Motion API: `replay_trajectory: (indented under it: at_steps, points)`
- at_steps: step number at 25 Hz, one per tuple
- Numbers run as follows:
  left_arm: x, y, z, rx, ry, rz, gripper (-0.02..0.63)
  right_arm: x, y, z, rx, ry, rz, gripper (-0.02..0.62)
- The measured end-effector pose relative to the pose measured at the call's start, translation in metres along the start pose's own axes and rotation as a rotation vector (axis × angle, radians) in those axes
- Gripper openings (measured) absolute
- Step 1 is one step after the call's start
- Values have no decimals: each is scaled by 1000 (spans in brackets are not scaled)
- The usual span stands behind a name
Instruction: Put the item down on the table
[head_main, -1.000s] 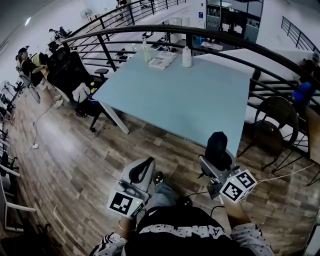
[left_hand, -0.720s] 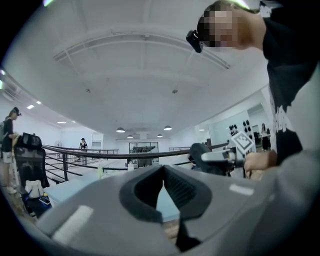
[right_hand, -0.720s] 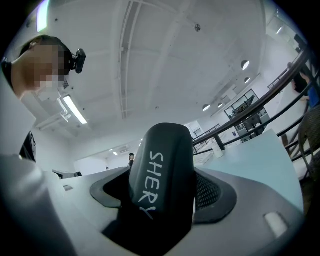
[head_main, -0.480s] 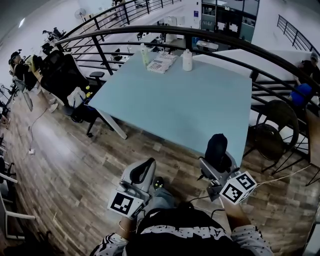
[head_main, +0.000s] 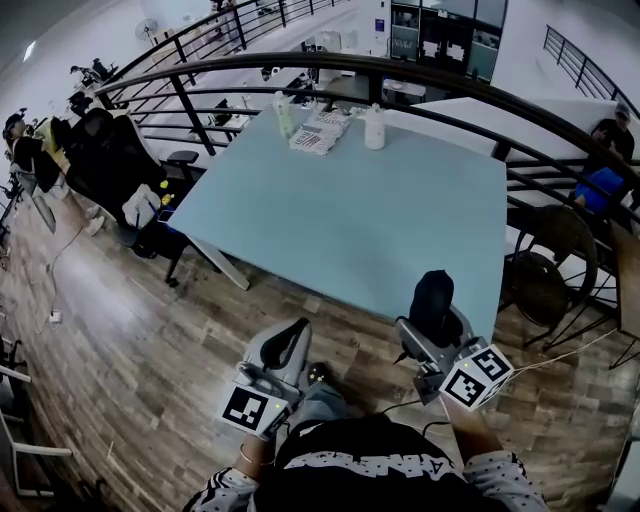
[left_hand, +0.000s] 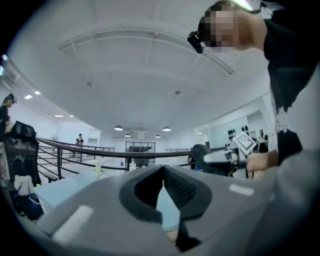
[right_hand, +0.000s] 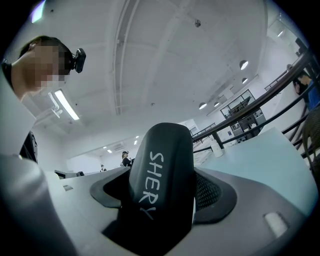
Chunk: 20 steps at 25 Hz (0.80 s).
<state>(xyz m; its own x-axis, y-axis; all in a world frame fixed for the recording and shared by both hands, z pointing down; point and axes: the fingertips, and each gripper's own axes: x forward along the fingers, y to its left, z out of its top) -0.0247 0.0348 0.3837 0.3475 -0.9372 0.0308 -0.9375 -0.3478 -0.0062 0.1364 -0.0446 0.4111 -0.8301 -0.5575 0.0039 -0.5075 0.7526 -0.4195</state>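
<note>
"Where was there room on the table (head_main: 360, 210)?"

"Its middle and near half lay bare, open from the near edge, where the right gripper (head_main: 436, 316) held a black case (head_main: 432, 290)."

"What stood in the way?"

"A white bottle (head_main: 374, 128), a slim bottle (head_main: 284, 117) and printed sheets (head_main: 313, 135) lined the table's far edge. The black railing (head_main: 330, 60) ran beyond it. An office chair (head_main: 105, 160) stood off its left side and a round chair (head_main: 545, 265) off its right."

white letters spell "shery" on the black item (right_hand: 161, 170) held by the right hand-held gripper (right_hand: 165, 194).
</note>
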Motion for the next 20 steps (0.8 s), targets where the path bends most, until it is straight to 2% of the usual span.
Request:
replay_trajectory:
  at_steps: [13,20]
  points:
    - [37,91,0,-20,-16,-10,0,89,-11,12,-13,-3,-29,374]
    - [51,133,-3,-36,-21,-41,0,124,-14,13,-21,-1,-77,374]
